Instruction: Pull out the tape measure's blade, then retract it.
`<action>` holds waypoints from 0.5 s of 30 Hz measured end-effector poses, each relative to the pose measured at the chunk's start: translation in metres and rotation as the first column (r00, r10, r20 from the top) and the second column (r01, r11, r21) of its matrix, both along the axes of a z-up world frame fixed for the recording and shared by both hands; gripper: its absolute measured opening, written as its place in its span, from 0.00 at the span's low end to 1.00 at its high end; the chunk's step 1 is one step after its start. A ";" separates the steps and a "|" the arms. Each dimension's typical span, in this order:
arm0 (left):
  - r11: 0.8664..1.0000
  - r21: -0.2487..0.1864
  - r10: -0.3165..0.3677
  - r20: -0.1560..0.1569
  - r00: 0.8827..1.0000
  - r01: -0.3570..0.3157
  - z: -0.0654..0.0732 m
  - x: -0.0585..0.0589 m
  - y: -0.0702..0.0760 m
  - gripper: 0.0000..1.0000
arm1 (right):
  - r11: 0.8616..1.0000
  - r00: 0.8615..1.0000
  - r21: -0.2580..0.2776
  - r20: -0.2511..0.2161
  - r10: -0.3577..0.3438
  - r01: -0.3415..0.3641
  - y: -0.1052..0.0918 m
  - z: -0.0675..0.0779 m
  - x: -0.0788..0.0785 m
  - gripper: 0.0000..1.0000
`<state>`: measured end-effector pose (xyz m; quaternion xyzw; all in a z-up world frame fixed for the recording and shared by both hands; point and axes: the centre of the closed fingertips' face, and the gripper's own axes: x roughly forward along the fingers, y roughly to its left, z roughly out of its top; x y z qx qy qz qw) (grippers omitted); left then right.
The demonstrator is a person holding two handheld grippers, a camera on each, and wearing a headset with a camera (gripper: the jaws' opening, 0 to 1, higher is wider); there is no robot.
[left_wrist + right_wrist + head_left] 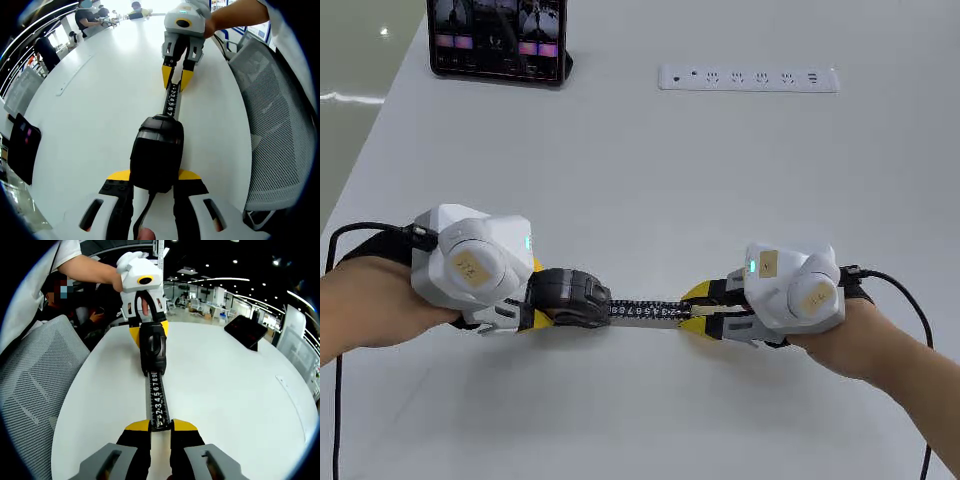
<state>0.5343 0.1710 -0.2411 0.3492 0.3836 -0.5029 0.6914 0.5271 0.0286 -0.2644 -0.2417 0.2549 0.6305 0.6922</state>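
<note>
The tape measure (568,297), a black case, lies on its side on the white table (640,170), near the front edge. My left gripper (542,295) pinches it from both flanks between yellow-tipped jaws. From the case's mouth the blade (645,311) runs a short way out, straight and just above the tabletop, to my right gripper (696,309), whose jaws are pressed together on the blade's end.

In the right gripper view the blade (156,400) is black with white numerals, 2 through 9 counting away from the pinch point, and ruled ticks down both edges. I can read no brand on the case (152,354). The left gripper view shows the same numerals on the blade (172,100), smaller and harder to read. Each gripper body carries a tan sticker, its marks too small to make out.

At the table's far side a dark tablet (498,38) stands propped with its screen lit, and a white power strip (748,78) lies flat to its right. Both are well apart from the work. A black cable (338,330) trails from the left gripper off the near edge. A grey mesh chair (270,130) stands just beside the table. People sit at the far end of the room in the left gripper view.
</note>
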 end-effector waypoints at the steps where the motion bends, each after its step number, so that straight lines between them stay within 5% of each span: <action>1: 1.000 0.000 0.000 0.000 1.000 0.000 0.000 0.000 0.000 0.25 | 1.000 1.000 0.000 0.000 -0.001 0.001 -0.001 0.000 0.000 0.10; 15: 1.000 0.002 0.004 0.000 1.000 -0.004 0.000 0.000 0.001 0.25 | 1.000 1.000 -0.016 -0.002 -0.013 0.013 -0.014 0.000 0.002 0.10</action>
